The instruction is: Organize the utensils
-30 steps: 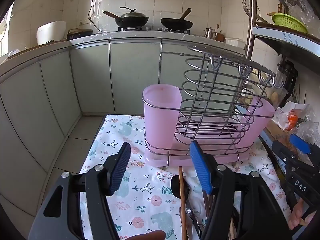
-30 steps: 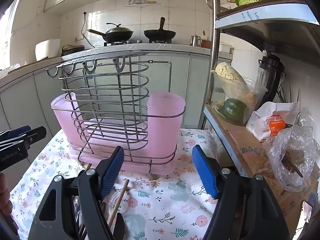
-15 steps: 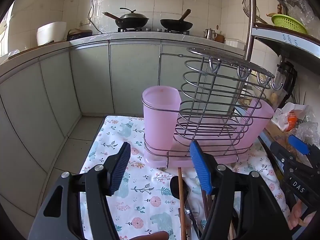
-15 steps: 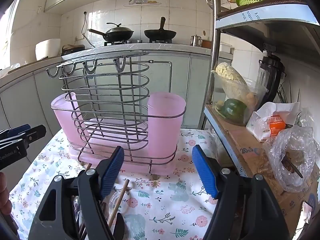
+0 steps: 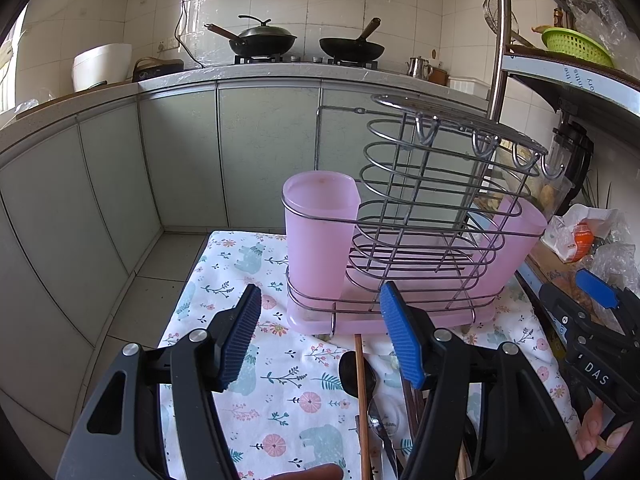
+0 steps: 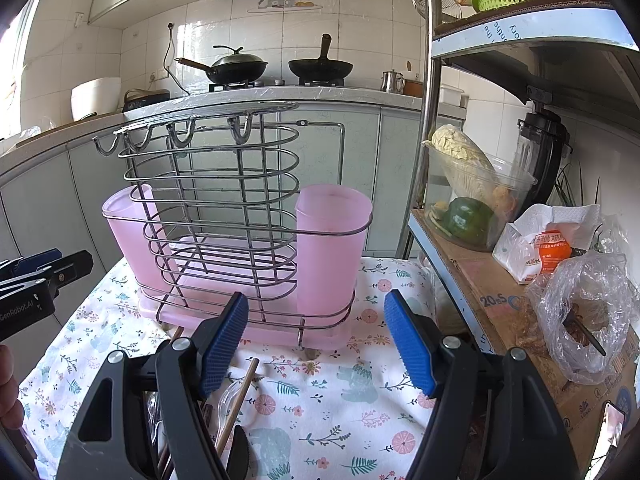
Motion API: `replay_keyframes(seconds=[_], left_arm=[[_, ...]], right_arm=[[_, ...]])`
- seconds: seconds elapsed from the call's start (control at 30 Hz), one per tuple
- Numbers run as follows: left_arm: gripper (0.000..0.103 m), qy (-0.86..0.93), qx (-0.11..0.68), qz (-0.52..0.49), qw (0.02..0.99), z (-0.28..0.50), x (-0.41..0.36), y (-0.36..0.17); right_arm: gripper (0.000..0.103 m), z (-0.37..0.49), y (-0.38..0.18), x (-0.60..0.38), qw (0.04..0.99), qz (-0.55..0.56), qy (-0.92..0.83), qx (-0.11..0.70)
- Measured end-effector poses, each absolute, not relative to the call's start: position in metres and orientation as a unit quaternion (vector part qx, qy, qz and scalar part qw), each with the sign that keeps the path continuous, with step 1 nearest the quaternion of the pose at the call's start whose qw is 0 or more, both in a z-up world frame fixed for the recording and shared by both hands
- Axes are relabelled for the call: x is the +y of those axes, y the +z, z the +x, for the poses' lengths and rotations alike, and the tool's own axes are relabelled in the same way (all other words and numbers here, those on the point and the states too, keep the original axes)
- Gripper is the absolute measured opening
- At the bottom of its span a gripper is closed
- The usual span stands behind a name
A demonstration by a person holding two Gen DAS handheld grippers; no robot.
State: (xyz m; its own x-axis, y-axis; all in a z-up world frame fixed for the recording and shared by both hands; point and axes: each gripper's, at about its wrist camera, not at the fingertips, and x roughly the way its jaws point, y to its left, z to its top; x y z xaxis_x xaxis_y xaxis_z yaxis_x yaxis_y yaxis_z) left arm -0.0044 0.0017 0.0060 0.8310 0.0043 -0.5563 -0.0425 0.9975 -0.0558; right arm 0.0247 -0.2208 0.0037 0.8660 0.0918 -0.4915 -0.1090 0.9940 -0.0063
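Observation:
A wire utensil rack [image 5: 424, 216] with two pink plastic cups [image 5: 320, 232] and a pink drip tray stands on a floral cloth; it also shows in the right wrist view [image 6: 224, 220]. Loose utensils lie on the cloth in front of it: a wooden chopstick [image 5: 362, 392], a black spoon [image 5: 352, 368] and metal spoons [image 5: 380, 428]. They show in the right wrist view too, with a chopstick [image 6: 236, 404]. My left gripper [image 5: 320, 336] is open and empty above the cloth. My right gripper [image 6: 316, 340] is open and empty in front of the rack.
The floral cloth [image 6: 340, 412] covers a small table. A shelf unit on the right holds a bowl of vegetables [image 6: 472, 200], a blender [image 6: 540, 152] and plastic bags [image 6: 580, 312]. Grey kitchen cabinets [image 5: 180, 152] and a stove with pans [image 5: 260, 40] stand behind.
The left wrist view has shifted slightly, so the rack sits a little lower and further left in it. Both grippers stay open and empty.

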Motion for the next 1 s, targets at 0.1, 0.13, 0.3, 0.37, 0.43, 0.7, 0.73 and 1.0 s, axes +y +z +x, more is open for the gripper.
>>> replay_keyframes(seconds=[0.1, 0.13, 0.3, 0.37, 0.43, 0.7, 0.73, 1.0], left_arm=[[0.062, 0.013, 0.290, -0.033, 0.956, -0.0029, 0.0008, 0.0056], [0.062, 0.012, 0.290, -0.033, 0.956, -0.0021, 0.0005, 0.0059], [0.062, 0.012, 0.290, -0.033, 0.956, -0.0026, 0.0006, 0.0082], [0.062, 0.012, 0.290, -0.032, 0.956, -0.0028, 0.0005, 0.0092], [0.062, 0.013, 0.290, -0.033, 0.956, -0.0021, 0.0004, 0.0058], [0.062, 0.012, 0.290, -0.032, 0.956, -0.0033, -0.0035, 0.0079], [0.062, 0.012, 0.290, -0.032, 0.956, -0.0029, -0.0032, 0.0074], [0.062, 0.011, 0.289, -0.030, 0.957, -0.0035, -0.0056, 0.0086]], right_arm=[[0.069, 0.0247, 0.0038, -0.2208, 0.966, -0.017, 0.052, 0.254], [0.069, 0.0246, 0.0038, -0.2207, 0.966, -0.017, 0.052, 0.254], [0.069, 0.0248, 0.0035, -0.2207, 0.966, -0.017, 0.052, 0.254], [0.069, 0.0249, 0.0033, -0.2207, 0.966, -0.017, 0.052, 0.254], [0.069, 0.0250, 0.0031, -0.2207, 0.966, -0.017, 0.052, 0.254], [0.069, 0.0246, 0.0041, -0.2207, 0.966, -0.018, 0.052, 0.253], [0.069, 0.0245, 0.0042, -0.2207, 0.966, -0.017, 0.052, 0.253], [0.069, 0.0243, 0.0044, -0.2208, 0.966, -0.017, 0.052, 0.253]])
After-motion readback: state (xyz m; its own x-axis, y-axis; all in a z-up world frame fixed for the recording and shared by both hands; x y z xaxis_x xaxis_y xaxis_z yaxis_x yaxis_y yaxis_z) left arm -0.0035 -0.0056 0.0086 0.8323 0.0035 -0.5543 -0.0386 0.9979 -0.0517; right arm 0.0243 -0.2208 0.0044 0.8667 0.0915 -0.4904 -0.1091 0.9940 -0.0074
